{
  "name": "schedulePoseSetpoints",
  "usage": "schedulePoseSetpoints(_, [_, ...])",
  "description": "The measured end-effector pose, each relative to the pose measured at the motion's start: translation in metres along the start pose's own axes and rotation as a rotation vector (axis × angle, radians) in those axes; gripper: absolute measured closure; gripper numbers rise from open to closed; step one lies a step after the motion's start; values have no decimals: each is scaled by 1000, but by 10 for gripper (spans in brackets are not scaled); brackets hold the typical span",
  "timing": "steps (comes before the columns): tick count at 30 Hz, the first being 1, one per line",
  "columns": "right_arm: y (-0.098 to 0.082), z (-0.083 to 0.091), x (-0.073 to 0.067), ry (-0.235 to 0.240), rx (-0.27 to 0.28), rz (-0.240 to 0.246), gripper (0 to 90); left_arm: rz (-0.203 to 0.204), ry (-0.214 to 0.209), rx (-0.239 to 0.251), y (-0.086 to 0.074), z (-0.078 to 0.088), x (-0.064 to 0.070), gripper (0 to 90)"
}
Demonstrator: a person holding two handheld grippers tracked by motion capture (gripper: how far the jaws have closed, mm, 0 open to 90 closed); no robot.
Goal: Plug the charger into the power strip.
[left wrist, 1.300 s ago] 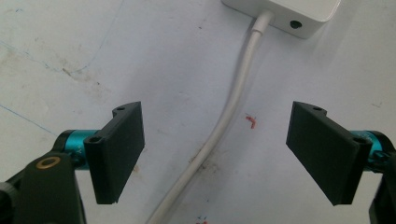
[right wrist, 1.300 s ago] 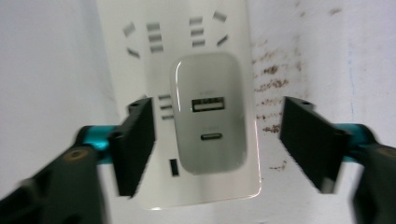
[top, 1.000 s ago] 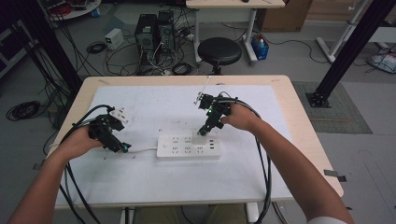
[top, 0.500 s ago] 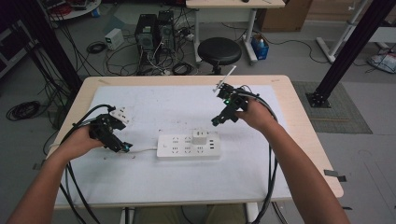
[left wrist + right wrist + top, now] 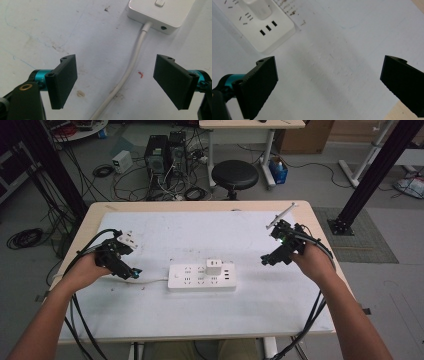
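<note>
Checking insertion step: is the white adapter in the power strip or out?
In. The white adapter stands upright, seated in the power strip; the right gripper is off to the side, jaws open and empty.

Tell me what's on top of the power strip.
A white charger stands plugged into the power strip, near its middle. Free sockets lie left of it, three small ports to its right. The socket under the charger and its prongs are covered.

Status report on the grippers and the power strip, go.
Left gripper open, straddling the strip's cable. Right gripper just opened, empty, off to the side. White adapter plugged into power strip. Nothing in the way.
</note>
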State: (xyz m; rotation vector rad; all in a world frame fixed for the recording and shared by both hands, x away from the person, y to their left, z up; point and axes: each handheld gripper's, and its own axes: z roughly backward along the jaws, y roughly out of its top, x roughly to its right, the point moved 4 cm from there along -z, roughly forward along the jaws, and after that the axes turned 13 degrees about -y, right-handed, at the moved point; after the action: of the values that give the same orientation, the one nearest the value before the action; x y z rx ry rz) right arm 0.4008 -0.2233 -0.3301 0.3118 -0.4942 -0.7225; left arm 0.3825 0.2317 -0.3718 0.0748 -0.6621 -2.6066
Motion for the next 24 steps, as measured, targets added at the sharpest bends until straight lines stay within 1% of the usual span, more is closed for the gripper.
schedulePoseSetpoints(2, [-9, 2, 0, -29, -20, -25, 7, 2, 2, 8, 0, 2, 0, 193])
schedulePoseSetpoints(4, [-17, 2, 1, -40, -17, -36, 7, 5, 8, 15, -1, 3, 0, 193])
schedulePoseSetpoints(7, [-28, 0, 3, -8, 4, -53, 7, 5, 15, 17, -2, 5, 1, 193])
schedulePoseSetpoints(8, [-31, -1, 3, -7, 9, -64, 7, 3, 15, 11, -2, 6, 2, 193])
schedulePoseSetpoints(10, [-37, -4, 3, -3, 6, -80, 7, 1, 17, 16, -2, 6, 3, 193])
schedulePoseSetpoints(12, [-39, -6, 4, -3, 7, -83, 7, 3, 18, 18, -2, 6, 4, 193])
schedulePoseSetpoints(15, [-46, -10, 2, 2, -2, -109, 7, 12, 22, 16, -2, 6, 4, 193])
schedulePoseSetpoints(17, [-48, -12, 1, 3, 2, -105, 7, 11, 19, 15, -2, 5, 5, 193])
schedulePoseSetpoints(20, [-53, -14, 2, -9, -7, -130, 7, 8, 13, 18, -3, 4, 5, 193])
schedulePoseSetpoints(24, [-59, -17, 2, -6, -8, -141, 7, 15, 18, 16, -4, 5, 5, 193])
